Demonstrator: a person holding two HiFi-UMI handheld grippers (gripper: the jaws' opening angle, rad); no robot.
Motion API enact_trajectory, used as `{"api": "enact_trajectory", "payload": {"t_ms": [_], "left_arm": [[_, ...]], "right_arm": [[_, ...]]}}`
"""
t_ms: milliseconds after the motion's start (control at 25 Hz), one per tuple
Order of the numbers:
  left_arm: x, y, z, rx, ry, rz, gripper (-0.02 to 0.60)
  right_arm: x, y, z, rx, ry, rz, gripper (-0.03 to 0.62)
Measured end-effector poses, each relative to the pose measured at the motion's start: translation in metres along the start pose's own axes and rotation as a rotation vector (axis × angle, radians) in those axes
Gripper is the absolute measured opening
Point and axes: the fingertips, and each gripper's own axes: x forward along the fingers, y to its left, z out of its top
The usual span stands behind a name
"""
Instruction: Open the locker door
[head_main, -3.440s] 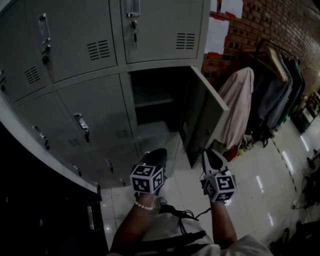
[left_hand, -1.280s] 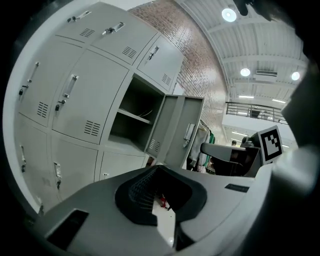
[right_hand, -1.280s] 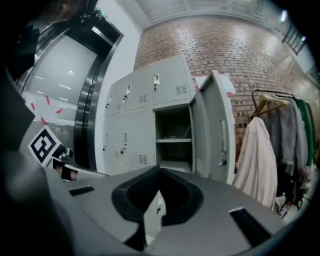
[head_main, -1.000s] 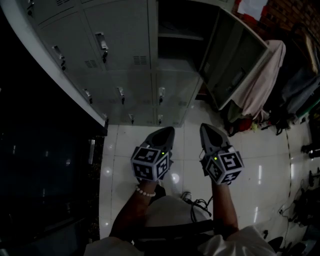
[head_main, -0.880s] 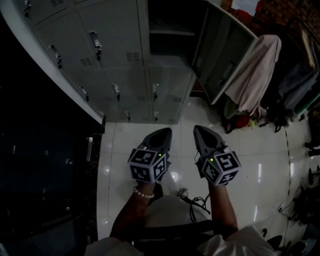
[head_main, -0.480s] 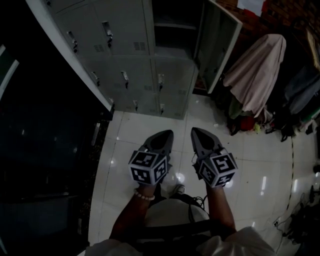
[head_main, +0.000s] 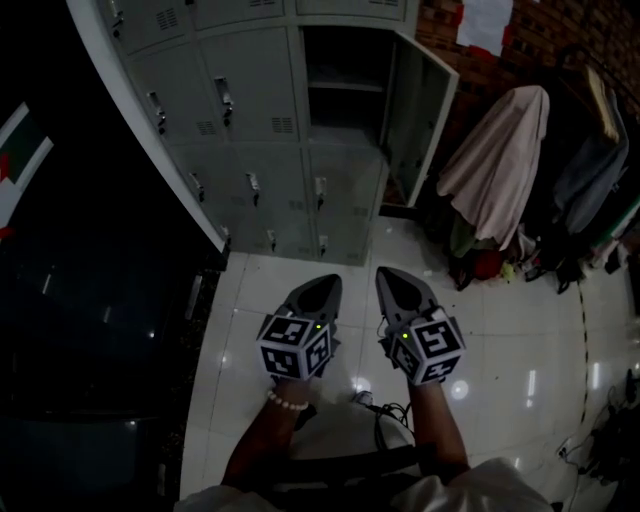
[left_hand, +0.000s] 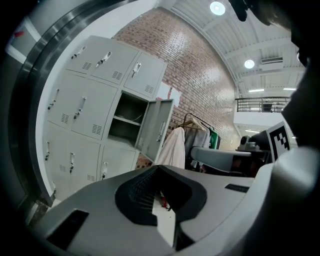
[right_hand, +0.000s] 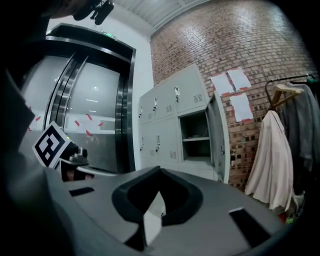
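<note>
Standing open at the upper middle of the frame, the locker door looks thin, stiff and light to swing, best held at its free edge; the left gripper and right gripper hover closed, empty, well below.

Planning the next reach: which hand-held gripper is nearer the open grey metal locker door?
Right. The right hand-held gripper is low, almost in line with the open grey metal locker door; the left hand-held gripper is further left.
</note>
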Motion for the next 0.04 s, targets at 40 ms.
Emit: {"api": "enact_trajectory", "payload": {"t_ms": [40], "left_arm": [[-0.0036, 0.0005, 0.0031, 0.004, -0.004, -0.001, -0.002]], "right_arm": [[-0.0005, 0.0035, 0.0031, -0.01, -0.001, -0.004, 0.003]]}}
